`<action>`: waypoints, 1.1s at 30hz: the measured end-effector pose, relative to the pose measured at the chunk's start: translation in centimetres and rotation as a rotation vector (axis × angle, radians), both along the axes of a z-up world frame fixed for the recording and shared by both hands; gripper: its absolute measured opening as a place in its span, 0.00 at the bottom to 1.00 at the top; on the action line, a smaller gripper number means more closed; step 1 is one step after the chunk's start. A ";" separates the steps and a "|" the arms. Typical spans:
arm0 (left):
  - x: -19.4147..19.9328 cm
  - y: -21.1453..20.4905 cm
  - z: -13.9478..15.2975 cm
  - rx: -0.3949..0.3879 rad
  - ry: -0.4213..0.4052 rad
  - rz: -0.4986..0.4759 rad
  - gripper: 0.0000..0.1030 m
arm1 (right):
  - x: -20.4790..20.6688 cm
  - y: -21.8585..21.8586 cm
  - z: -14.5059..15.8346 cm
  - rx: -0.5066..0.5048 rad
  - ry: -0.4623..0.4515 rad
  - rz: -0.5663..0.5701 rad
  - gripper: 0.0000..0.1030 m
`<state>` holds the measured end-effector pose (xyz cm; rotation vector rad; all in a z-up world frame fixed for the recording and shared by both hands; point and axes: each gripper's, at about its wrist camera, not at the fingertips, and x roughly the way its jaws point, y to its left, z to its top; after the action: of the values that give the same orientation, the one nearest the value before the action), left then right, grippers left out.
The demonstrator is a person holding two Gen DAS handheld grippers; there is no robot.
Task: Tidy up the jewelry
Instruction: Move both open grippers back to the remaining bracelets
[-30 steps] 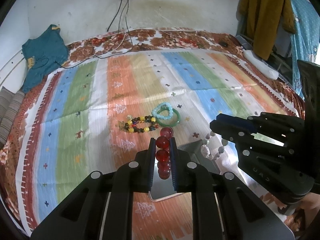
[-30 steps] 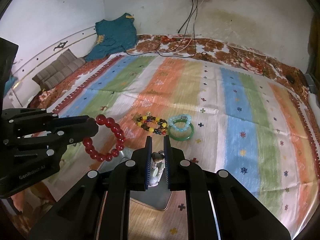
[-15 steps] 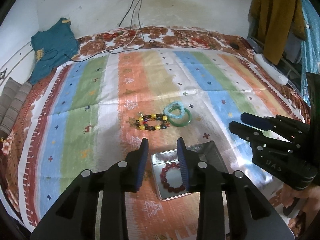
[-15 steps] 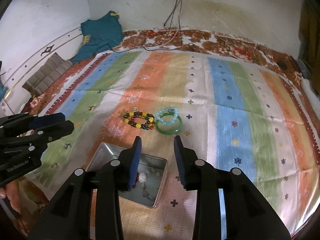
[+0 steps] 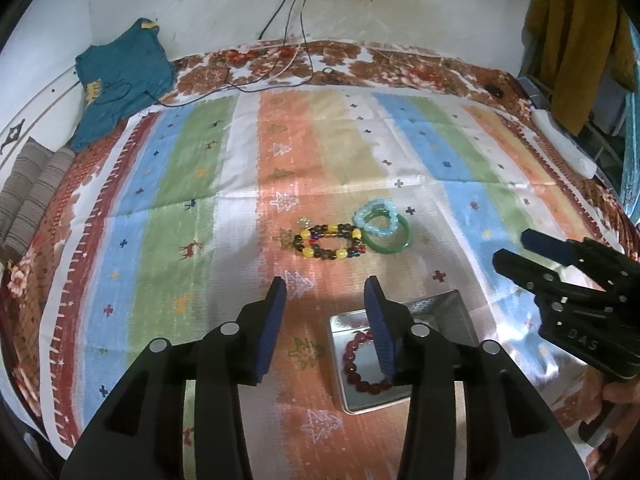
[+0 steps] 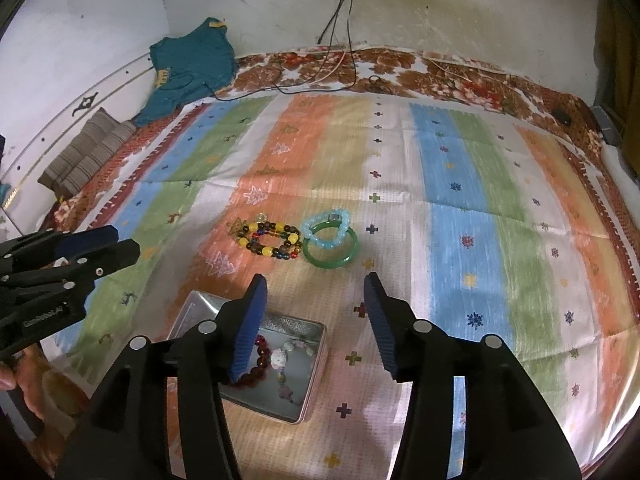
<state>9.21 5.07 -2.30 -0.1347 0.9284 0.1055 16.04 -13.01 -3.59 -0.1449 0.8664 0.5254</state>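
Note:
A silver tin [image 5: 460, 312] [image 6: 192, 304] lies on the striped bedspread. A red bead bracelet [image 5: 356, 364] [image 6: 260, 356] lies in it, with a pale beaded bracelet [image 6: 286, 356] beside it. Beyond the tin lie a multicoloured bead bracelet [image 5: 328, 240] [image 6: 270, 240], a light blue bead bracelet [image 5: 378, 218] [image 6: 326, 228] and a green bangle [image 5: 390, 238] [image 6: 330, 252]. My left gripper [image 5: 325, 292] [image 6: 120, 240] is open and empty above the tin's left side. My right gripper [image 6: 314, 290] [image 5: 516, 248] is open and empty above the tin's right side.
A teal garment [image 5: 120, 80] [image 6: 188, 64] and striped cushions [image 5: 28, 192] [image 6: 84, 152] lie at the far left. Cables [image 5: 288, 52] run from a wall socket onto the bed. A mustard garment [image 5: 576, 40] hangs at the right.
Both grippers opened and dropped their bracelets into the tin, the red one from the left, the pale one from the right. Both have since risen and opened wider.

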 end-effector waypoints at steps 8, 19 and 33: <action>1.1 0.5 -0.6 0.019 0.027 0.017 0.48 | 1.0 0.4 -0.2 -0.021 0.012 -0.007 0.59; 3.2 0.7 -1.7 0.072 0.079 0.028 0.55 | 2.8 1.1 -0.7 -0.076 0.009 -0.010 0.63; 6.1 1.1 -2.9 0.094 0.125 0.035 0.60 | 5.4 1.9 -1.8 -0.087 0.067 -0.012 0.68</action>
<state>15.27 6.21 -5.20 -0.0575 1.0440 0.1918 21.46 -11.11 -5.38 -0.2025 0.9557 0.4834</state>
